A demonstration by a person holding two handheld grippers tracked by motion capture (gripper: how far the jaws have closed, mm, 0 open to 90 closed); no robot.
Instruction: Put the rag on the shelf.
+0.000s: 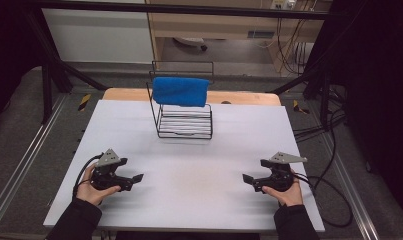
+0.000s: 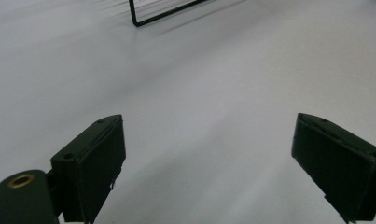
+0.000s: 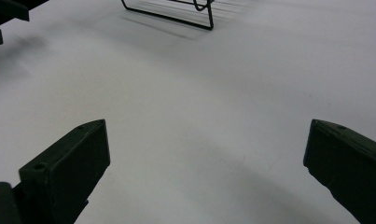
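Jaws of left gripper (image 1: 134, 178) and right gripper (image 1: 247, 178) apart, empty; approach blue towel (image 1: 180, 91) on wire rack (image 1: 185, 122) level, grip both hanging edges together.

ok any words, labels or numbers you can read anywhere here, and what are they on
None can be read.
The blue label on the wooden cabinet behind the table: too small and blurred.
The blue towel, the wire rack and the table: no print visible.
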